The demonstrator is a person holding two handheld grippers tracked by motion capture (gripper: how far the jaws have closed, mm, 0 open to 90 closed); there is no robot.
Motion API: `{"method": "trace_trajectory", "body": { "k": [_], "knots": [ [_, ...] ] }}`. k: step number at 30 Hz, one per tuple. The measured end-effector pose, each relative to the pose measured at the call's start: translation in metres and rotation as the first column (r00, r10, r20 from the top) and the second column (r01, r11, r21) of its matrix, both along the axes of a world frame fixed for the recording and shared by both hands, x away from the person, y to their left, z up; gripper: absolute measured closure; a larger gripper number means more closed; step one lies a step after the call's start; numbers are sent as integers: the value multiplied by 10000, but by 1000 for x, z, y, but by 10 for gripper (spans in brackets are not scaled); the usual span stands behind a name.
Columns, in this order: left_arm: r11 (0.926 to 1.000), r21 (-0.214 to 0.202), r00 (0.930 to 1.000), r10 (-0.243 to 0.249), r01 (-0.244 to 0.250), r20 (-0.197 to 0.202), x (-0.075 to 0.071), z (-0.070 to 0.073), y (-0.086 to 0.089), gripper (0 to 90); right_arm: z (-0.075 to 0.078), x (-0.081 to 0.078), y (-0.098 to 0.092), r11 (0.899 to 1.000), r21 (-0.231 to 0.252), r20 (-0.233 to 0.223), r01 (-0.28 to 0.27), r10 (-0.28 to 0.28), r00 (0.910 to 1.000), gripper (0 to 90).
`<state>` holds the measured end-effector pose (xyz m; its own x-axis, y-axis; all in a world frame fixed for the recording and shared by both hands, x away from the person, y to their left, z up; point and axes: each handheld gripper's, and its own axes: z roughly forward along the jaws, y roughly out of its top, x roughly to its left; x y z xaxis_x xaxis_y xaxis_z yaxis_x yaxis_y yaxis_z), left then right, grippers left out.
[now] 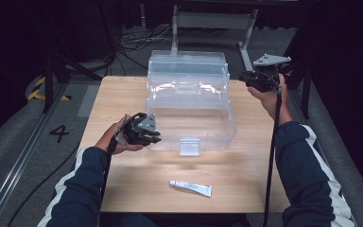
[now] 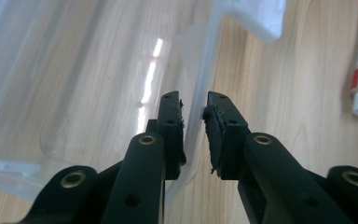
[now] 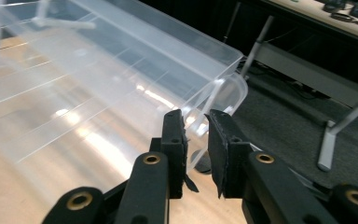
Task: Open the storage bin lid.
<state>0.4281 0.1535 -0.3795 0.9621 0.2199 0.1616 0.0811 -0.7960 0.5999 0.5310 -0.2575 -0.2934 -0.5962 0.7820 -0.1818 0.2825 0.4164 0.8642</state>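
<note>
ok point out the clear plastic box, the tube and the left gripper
clear plastic box (image 1: 189, 124), high view, on its front wall
tube (image 1: 191, 188), high view, on the middle of its white body
left gripper (image 2: 194, 122), left gripper view, midway between its fingertips, astride the box wall

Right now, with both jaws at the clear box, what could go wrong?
1. The left gripper straddles the thin front wall of the box with small gaps; it may slip off or tip the box.
2. The right gripper sits at the back corner by the table edge; a push could slide the box.
3. The tube lies loose nearby.
</note>
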Motion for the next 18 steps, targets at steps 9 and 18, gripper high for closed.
{"method": "trace_trajectory", "body": {
  "k": [9, 18],
  "knots": [
    [9943, -709, 9938, 848, -797, 712, -17, 16, 15, 623, -16, -38, -6, 9966, -135, -517, -816, 808, 9954, 728],
    [9695, -1204, 9728, 2224, -2135, 656, -33, 17, 47, 434, -28, -71, -11, 9915, 192, -622, -1288, 1297, 9896, 671]
  ]
}}
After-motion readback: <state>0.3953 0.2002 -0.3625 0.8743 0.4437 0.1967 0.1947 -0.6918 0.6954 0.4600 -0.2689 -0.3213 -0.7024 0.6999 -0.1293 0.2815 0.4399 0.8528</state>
